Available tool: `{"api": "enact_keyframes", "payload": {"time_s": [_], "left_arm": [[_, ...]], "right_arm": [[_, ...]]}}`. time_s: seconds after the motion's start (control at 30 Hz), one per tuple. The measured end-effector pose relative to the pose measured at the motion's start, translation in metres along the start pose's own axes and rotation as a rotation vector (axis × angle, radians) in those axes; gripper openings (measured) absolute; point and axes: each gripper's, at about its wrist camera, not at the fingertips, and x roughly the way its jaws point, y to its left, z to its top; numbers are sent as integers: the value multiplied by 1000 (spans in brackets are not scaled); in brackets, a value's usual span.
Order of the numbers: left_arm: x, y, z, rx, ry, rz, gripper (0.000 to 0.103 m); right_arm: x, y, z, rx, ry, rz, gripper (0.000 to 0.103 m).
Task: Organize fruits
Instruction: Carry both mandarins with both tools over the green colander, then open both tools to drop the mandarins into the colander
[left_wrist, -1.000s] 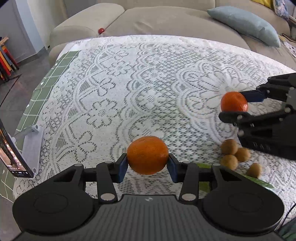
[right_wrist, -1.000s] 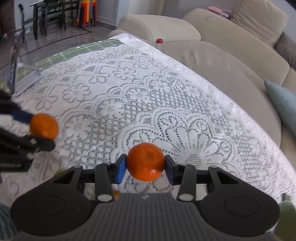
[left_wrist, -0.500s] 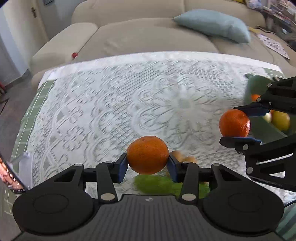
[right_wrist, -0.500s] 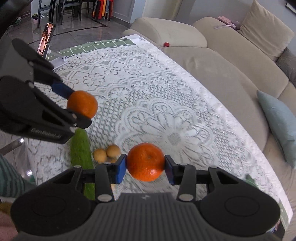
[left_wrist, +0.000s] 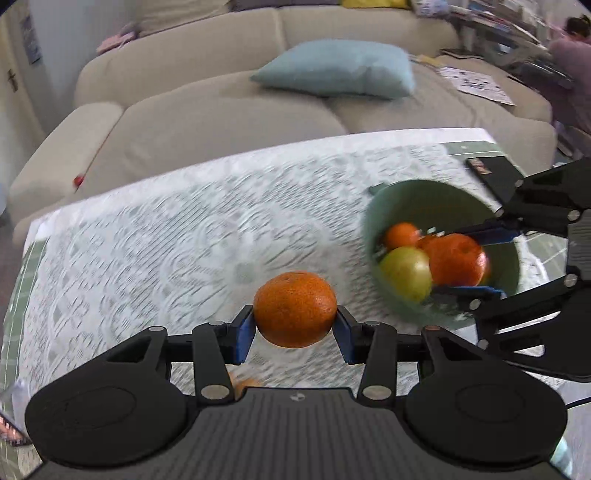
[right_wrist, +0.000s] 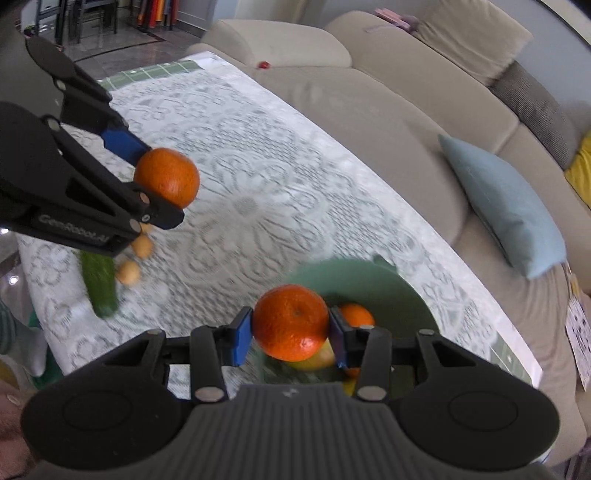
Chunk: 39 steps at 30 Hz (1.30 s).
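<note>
**Tools carry two oranges to the bowl**

Right tool (right_wrist: 290, 339) is clamped on an orange (right_wrist: 290, 322) and now hangs over the green bowl (right_wrist: 406, 299), where half a second ago it was above bare lace. Seen from the left wrist, that orange (left_wrist: 456, 259) sits just above the fruit already in the bowl (left_wrist: 443, 195): a smaller orange (left_wrist: 400, 234) and a yellow-green apple (left_wrist: 406, 273). Whether it touches them I cannot tell.

The left tool (left_wrist: 294, 326) is clamped on a second orange (left_wrist: 294, 309), held above the surface (left_wrist: 147, 240) and beside the bowl, closer to it than a moment ago.

Left behind on the lace are a cucumber (right_wrist: 99, 282) and a few small brown fruits (right_wrist: 127, 272).

Judging from this, the right orange is about ready to be let go into the bowl, with the left one likely to follow. The bowl is filling, so a dropped orange could roll off the pile.
</note>
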Motion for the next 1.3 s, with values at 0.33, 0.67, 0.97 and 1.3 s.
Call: {"api": "enact_keyframes", "payload": {"time_s": [0.33,0.67,0.97,1.3], "left_arm": [[24,-48,33,42,-5,-124,51],[66,-81,33,104,104,-196,51],[89,-91,27,120,208,-249,51],[97,-89,27,97,249,-268,51]], "right_arm": [[1,-41,-36,67,71,-19,41],[24,-62,-47,107,144,42,41],[37,-65,-55,123,182,138,41],[50,-58,-55,137,208,191,41]]}}
